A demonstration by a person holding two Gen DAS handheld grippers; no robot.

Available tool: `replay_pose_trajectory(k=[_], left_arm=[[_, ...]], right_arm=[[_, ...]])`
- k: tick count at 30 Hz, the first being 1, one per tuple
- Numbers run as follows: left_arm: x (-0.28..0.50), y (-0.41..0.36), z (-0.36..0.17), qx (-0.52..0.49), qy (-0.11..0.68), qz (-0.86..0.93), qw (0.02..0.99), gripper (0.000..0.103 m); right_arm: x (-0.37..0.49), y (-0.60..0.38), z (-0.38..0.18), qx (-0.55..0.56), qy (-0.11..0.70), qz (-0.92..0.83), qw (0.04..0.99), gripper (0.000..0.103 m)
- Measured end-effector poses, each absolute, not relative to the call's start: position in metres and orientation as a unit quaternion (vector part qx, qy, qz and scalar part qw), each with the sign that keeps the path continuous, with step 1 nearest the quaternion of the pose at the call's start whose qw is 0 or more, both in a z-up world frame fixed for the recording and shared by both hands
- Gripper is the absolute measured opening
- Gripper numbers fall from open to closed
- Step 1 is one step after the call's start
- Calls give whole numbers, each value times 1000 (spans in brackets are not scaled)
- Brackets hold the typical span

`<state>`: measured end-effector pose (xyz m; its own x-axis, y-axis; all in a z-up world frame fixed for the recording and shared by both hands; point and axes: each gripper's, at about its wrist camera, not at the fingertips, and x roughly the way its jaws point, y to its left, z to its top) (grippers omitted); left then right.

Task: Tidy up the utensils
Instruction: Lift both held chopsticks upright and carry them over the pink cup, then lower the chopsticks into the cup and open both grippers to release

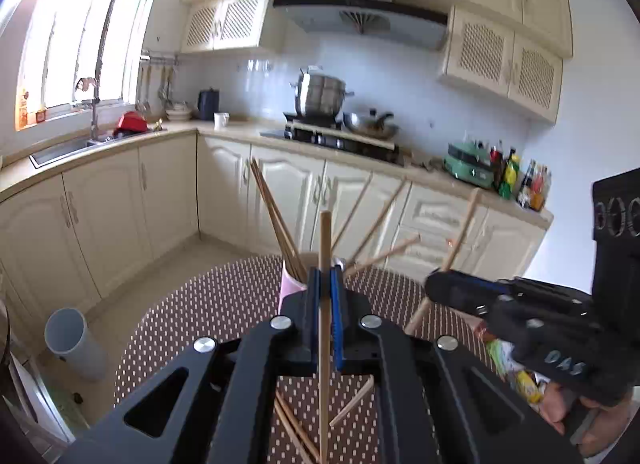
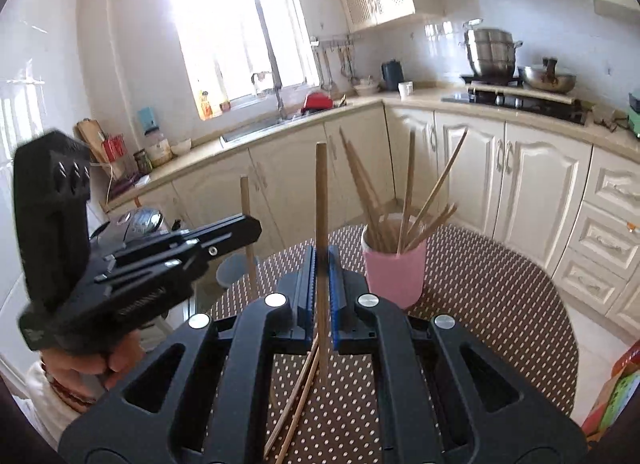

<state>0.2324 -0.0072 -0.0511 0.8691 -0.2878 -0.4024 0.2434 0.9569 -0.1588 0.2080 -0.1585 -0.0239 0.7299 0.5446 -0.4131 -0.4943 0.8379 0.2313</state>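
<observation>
In the left wrist view my left gripper is shut on a wooden chopstick that stands upright between its blue pads. Just behind it is a pink cup holding several chopsticks. To the right, my right gripper grips another chopstick, tilted. In the right wrist view that gripper is shut on its upright chopstick. The pink cup stands just right of it. The left gripper is at the left with its chopstick. Loose chopsticks lie on the table below.
The round table has a brown dotted cloth. Loose chopsticks lie near its front. Snack packets and a colourful box sit at the right edge. A grey bin stands on the floor. Kitchen cabinets run behind.
</observation>
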Motion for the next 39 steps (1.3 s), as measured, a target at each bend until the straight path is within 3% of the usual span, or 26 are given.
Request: replay_pose_trajectory(k=[10, 22, 39], left_arm=[[262, -8, -10, -89, 116, -113, 983, 6], [313, -9, 19, -121, 27, -45, 991, 6], [366, -23, -42, -114, 90, -64, 987, 6]], right_arm=[[231, -157, 31, 37, 172, 268, 947, 6], [276, -150, 50, 25, 109, 221, 969, 6], [318, -183, -1, 45, 151, 187, 970, 6]])
